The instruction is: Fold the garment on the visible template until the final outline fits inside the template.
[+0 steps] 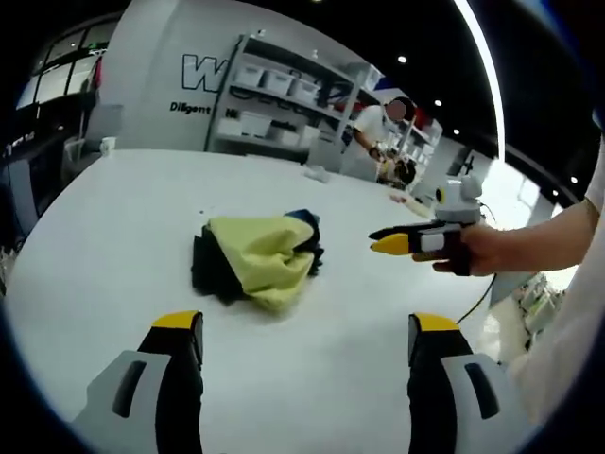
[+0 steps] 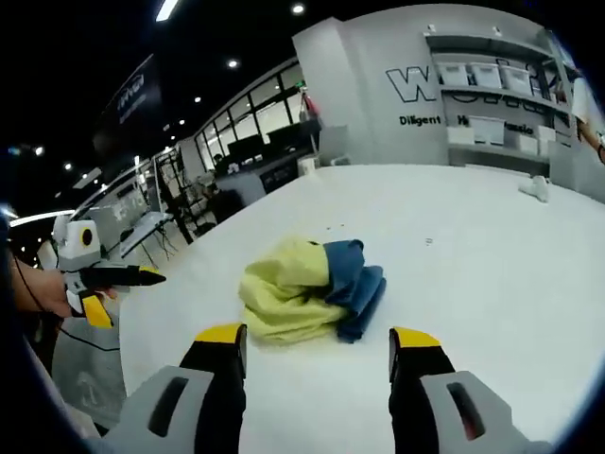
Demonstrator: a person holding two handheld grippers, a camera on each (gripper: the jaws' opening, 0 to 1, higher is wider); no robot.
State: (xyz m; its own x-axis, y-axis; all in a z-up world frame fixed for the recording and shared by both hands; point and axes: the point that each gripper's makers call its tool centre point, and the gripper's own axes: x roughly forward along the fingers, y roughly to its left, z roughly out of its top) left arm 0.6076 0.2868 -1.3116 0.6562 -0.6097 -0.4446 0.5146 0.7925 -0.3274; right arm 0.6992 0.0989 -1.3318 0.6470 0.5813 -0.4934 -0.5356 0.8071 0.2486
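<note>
Both grippers, left and right, hang open and empty, the crumpled garment lying just ahead between them on the table.

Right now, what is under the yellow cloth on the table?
A blue cloth sticks out from beneath the yellow cloth, bunched on the white table. Anything further underneath, including a template, is covered.

Left claw and right claw both gape wide, holding nothing, each gripped by a hand.
</note>
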